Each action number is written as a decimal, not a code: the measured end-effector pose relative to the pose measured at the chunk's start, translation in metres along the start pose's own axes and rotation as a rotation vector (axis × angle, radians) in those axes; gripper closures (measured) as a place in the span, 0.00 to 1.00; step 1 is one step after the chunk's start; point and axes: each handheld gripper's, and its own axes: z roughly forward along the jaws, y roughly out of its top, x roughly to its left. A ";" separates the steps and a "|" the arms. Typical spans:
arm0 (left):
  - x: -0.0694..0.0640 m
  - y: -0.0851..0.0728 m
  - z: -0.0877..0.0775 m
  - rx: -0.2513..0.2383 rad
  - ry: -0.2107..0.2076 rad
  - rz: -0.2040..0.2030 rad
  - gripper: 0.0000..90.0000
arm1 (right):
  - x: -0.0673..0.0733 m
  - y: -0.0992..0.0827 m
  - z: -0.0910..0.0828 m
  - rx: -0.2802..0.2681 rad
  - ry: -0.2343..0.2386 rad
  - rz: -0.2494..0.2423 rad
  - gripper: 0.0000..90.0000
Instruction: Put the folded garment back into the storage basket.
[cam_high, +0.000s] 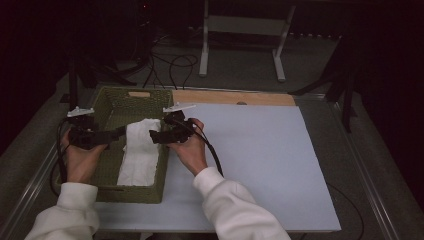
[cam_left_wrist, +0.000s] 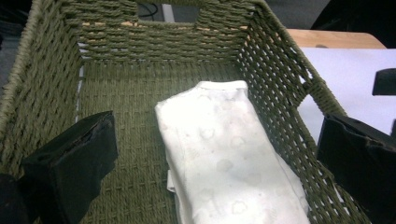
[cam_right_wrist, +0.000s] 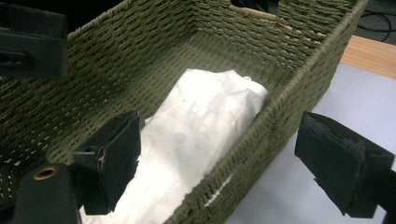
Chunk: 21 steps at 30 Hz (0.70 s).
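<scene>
in front of you the flat, matte pale sheet (cam_high: 260, 160) covers most of the table, a strip of bare wood (cam_high: 232, 97) along its far edge. at its left sits a rectangular olive basket (cam_high: 111, 97) of coarse woven cord, a handle slot cut in the far wall. inside, along its right side, lies a folded white cloth (cam_high: 140, 152), soft, faintly embossed. your left gripper (cam_high: 121, 131) hangs over the basket, jaws spread wide, holding nothing. your right gripper (cam_high: 152, 135) straddles the basket's right wall, jaws also wide apart.

Olive woven basket (cam_high: 107, 102), white cloth (cam_high: 141, 151).
</scene>
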 end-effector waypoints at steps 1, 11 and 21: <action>-0.001 0.000 -0.001 -0.002 -0.004 0.002 0.00 | -0.002 0.000 -0.001 0.000 -0.002 -0.001 0.16; -0.010 -0.007 -0.018 -0.039 -0.016 0.031 0.00 | -0.019 -0.003 -0.012 0.000 -0.016 0.005 0.17; -0.009 -0.019 -0.036 -0.060 -0.009 0.028 0.00 | -0.040 -0.006 -0.030 -0.004 -0.042 0.002 0.16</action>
